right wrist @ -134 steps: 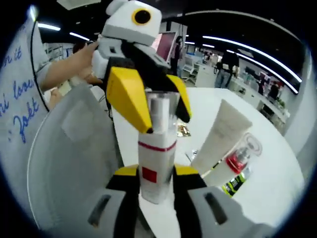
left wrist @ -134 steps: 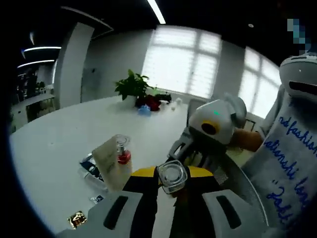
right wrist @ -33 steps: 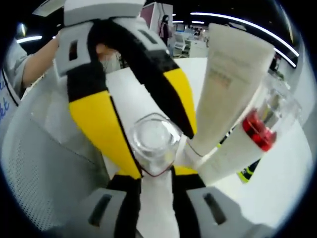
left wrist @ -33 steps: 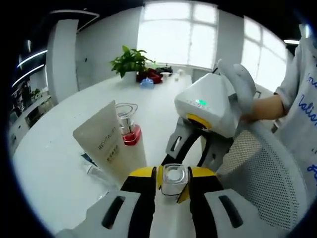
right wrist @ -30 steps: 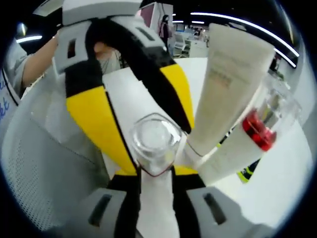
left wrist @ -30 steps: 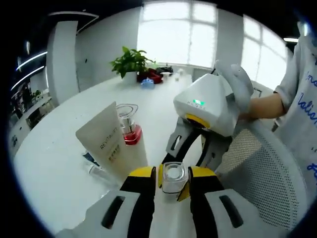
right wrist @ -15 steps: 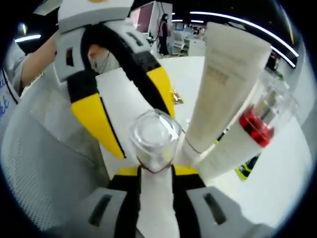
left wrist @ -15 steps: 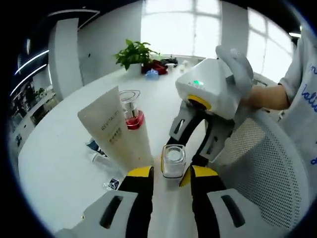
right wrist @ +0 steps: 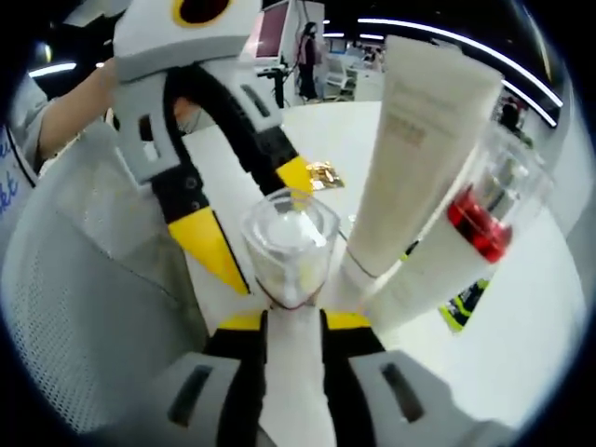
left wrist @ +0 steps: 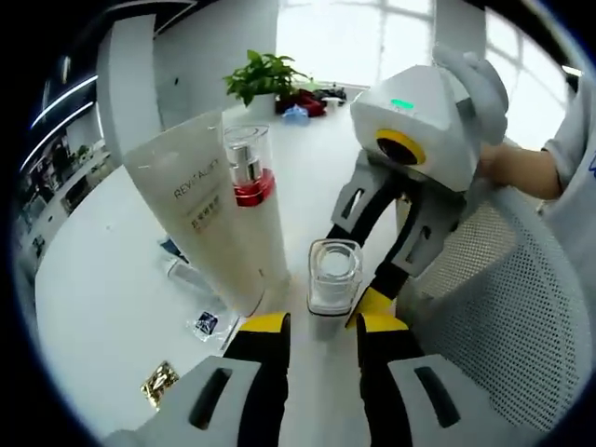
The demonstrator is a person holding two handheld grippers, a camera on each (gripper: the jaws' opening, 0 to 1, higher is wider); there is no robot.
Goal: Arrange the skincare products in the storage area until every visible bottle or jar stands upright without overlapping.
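**Clear-capped bottle pinched upright beside the tube and pump bottle**

The white worktop [left wrist: 102, 279] carries everything; a white mesh surface [left wrist: 521, 307], maybe a basket or a chair back, I cannot tell which, rises at 3 o'clock in the left gripper view.

The cream tube [left wrist: 209, 209] is the largest product. It stands cap-down and leans a little; it is probably soft-walled and light, so it would dent and tip if squeezed high up, and is best held low near the cap. Touching it from behind is the pump bottle [left wrist: 250, 172] with a red collar under a clear overcap, likely rigid, smooth and slippery.

The bottle with the clear cap [right wrist: 291, 244] stands upright just beside the tube's base, at 6 o'clock in the right gripper view. The right gripper [right wrist: 292, 321] has its fingers pinching the white body below the cap, a sound hold since the cap looks glossy and could pull off. Contents cannot be seen.

The left gripper [left wrist: 321, 324] sits at 6 o'clock in its own view with fingers spread either side of the bottle, not touching it.

Small sachets [left wrist: 160, 382] lie flat on the worktop at 8 o'clock.
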